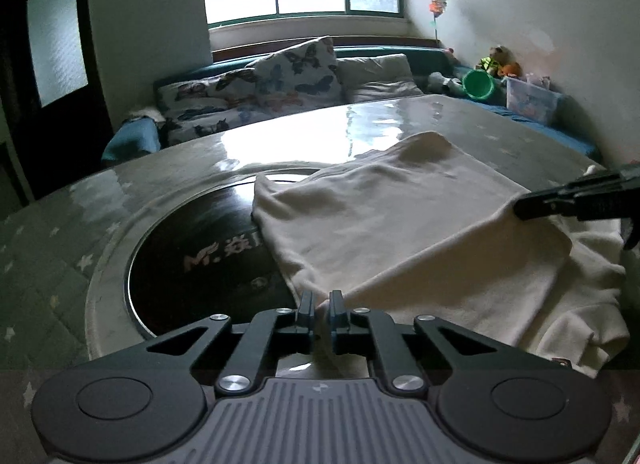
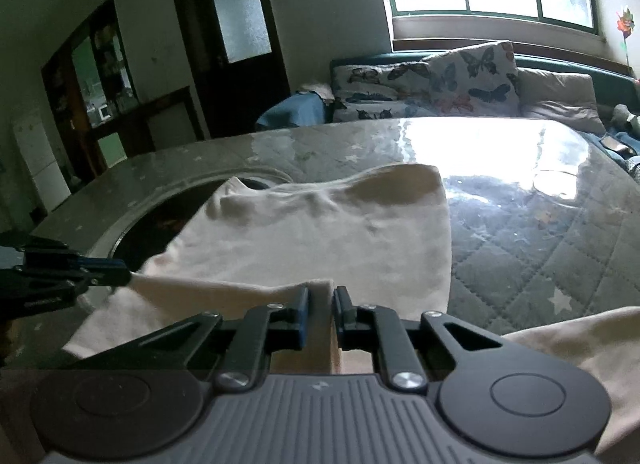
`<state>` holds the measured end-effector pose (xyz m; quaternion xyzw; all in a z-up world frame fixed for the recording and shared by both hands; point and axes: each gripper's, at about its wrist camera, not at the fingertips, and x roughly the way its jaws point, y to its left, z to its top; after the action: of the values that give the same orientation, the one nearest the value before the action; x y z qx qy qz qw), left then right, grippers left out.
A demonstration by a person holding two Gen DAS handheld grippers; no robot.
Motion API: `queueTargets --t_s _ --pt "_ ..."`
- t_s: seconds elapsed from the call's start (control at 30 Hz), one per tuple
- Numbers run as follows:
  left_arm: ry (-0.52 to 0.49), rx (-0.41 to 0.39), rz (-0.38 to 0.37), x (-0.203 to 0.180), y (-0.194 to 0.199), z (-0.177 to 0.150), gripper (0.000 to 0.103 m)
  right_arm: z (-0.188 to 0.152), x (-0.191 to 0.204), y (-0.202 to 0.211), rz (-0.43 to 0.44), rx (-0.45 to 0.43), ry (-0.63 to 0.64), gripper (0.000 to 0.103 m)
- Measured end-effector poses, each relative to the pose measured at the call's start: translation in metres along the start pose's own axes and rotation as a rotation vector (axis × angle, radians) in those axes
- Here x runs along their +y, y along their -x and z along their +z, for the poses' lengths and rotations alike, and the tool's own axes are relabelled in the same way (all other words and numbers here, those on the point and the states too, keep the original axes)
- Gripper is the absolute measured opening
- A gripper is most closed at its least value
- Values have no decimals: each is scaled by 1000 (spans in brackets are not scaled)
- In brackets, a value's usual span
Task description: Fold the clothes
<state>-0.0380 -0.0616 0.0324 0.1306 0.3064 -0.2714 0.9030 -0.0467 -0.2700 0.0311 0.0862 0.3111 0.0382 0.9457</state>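
Observation:
A cream garment point(image 1: 420, 220) lies spread on the quilted table, partly over a dark round inset; it also shows in the right wrist view point(image 2: 320, 240). My left gripper point(image 1: 322, 304) is shut on a near corner of the garment, lifted a little off the table. My right gripper point(image 2: 321, 296) is shut on another near edge of the garment. Each gripper shows in the other's view: the right at the right edge point(image 1: 520, 210), the left at the left edge point(image 2: 126, 276). The cloth hangs taut between them.
The table point(image 2: 560, 232) has a shiny quilted star-pattern cover. A dark round inset point(image 1: 192, 248) with lettering sits at its left. A sofa with butterfly cushions point(image 1: 296, 72) stands behind, with a green bucket point(image 1: 478, 84) and a plastic box point(image 1: 532, 98) at the right.

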Motion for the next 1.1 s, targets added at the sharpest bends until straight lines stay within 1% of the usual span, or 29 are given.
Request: queueTargets --t_s 0.13,0.2,0.27,0.37,0.5,0.6,0.73,0.8,0.93,1.0,1.1 --pt "17 23 9 2 -2 0 11 0 2 5 -15 -12 21 16" --pt "27 13 9 1 3 3 16 0 7 12 -8 -25 55 16" --pt "21 -13 21 -1 10 6 20 -1 13 17 14 -23 87 16" --pt "10 -45 28 -7 20 8 20 -9 21 21 32 3 129 16" --pt "-19 -59 -14 -18 30 4 20 -23 31 28 37 25 173 16" --pt "-63 -41 -28 -28 31 -3 20 -33 34 33 32 43 198 16" --pt "-68 -6 -25 -29 25 -13 20 -43 34 38 9 60 225 16" --pt "-59 3 -20 -28 24 -16 20 -44 36 42 0 49 237 16" --pt "-60 -7 -22 -29 28 -18 20 -36 38 46 8 9 226 16" --pt "-68 -7 -26 -31 29 -18 20 -31 39 40 11 -4 215 16" --pt "-80 5 -24 -32 28 -20 20 -29 39 29 11 5 205 16"
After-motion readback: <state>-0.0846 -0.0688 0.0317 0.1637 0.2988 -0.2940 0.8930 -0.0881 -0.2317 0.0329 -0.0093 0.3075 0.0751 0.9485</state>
